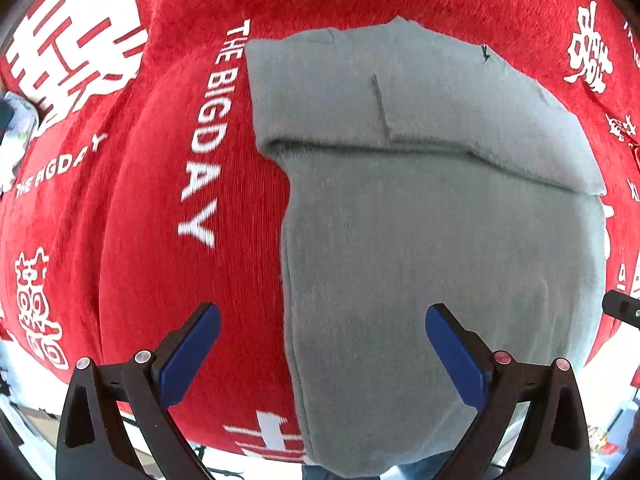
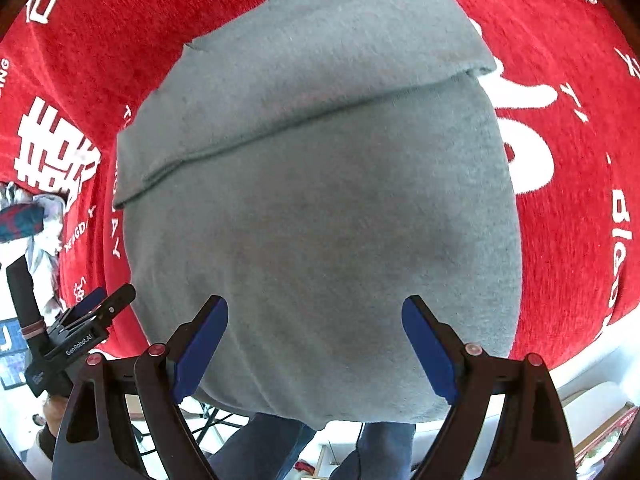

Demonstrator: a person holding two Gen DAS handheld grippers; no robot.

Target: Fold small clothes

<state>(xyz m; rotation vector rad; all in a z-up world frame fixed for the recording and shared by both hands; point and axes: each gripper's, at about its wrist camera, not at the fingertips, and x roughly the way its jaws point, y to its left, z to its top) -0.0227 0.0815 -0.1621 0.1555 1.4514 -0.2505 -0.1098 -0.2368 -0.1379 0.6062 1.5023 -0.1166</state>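
Both tongs hanging wide open, gripping nothing: left gripper point(image 1: 323, 342) hovering over the near left edge of the grey garment point(image 1: 432, 240), one blue pad over the red cloth point(image 1: 152, 208) and the other over grey fabric; right gripper point(image 2: 315, 340) poised over the near middle of the same grey garment point(image 2: 320, 220), both pads above grey knit. Cannot tell whether either is touching the fabric.

Lying flat on the red cloth with its white lettering, near edge hanging slightly past the table's near side toward the person's jeans point(image 2: 384, 446). Far portion already turned over toward the near side, forming a doubled band point(image 1: 400, 92) with a clear fold edge running left to right across the piece. Side edges looking tucked in and fairly straight, so at least one fold seeming done, perhaps more.

Probably remaining: bringing the long near portion up to the far band, or folding once more to a compact packet, then smoothing. Judging by the open tongs placed at the near end, likely readying to pinch the near hem.

Also sitting at the far left: a crumpled patterned piece of cloth point(image 2: 28, 216), possibly another item waiting. Showing at the left of the right wrist view: the left gripper's body and the hand holding it.
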